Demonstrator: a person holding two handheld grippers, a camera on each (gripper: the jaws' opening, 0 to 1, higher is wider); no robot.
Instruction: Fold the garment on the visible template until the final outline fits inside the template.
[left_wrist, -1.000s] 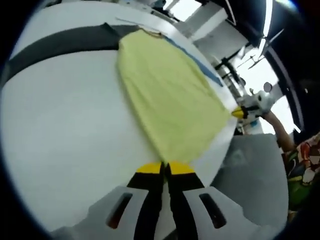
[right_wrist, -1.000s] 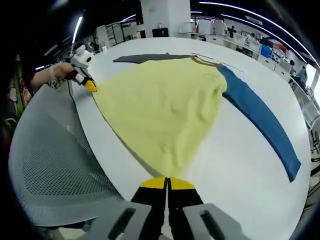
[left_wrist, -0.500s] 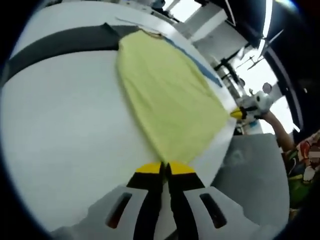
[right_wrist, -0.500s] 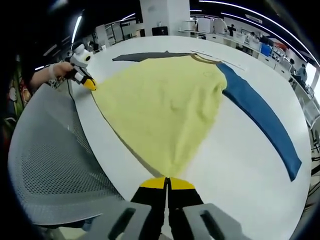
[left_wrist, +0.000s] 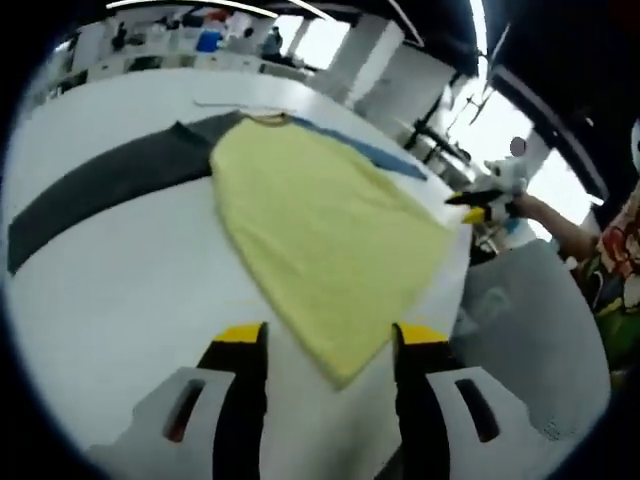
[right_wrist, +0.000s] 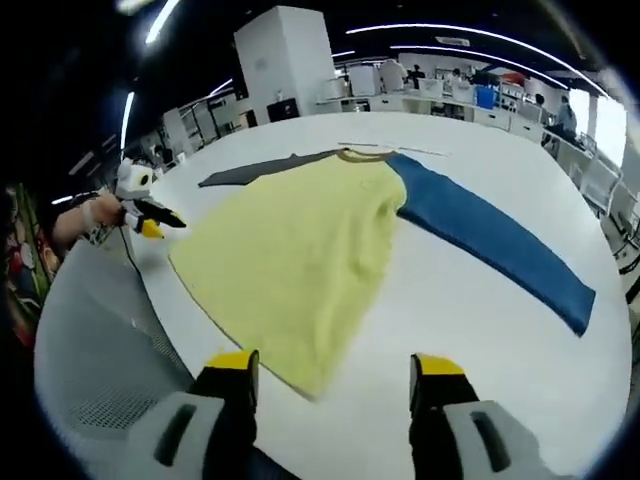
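A yellow garment (left_wrist: 320, 225) lies flat on the white table (left_wrist: 130, 290), with one dark grey sleeve (left_wrist: 110, 185) and one blue sleeve (left_wrist: 372, 152) spread to either side. Its nearest hem corner points between the wide-apart jaws of my left gripper (left_wrist: 330, 340), which is open and not touching the cloth. In the right gripper view the same garment (right_wrist: 290, 250) spreads ahead, blue sleeve (right_wrist: 490, 240) on the right, grey sleeve (right_wrist: 255, 168) at the back. My right gripper (right_wrist: 332, 368) is open just behind the other hem corner. Each gripper shows in the other's view at the table's edge (left_wrist: 480, 203) (right_wrist: 148, 216).
A grey mesh chair (right_wrist: 90, 350) stands against the table edge beside the hem, also the chair (left_wrist: 530, 320) in the left gripper view. A person's hand (left_wrist: 540, 215) holds the far gripper. Desks and office equipment (right_wrist: 440, 85) stand beyond the table.
Both grippers were shut on the garment's hem corners; now both are open and the hem lies loose on the table. Both cameras have lifted and tilted back.
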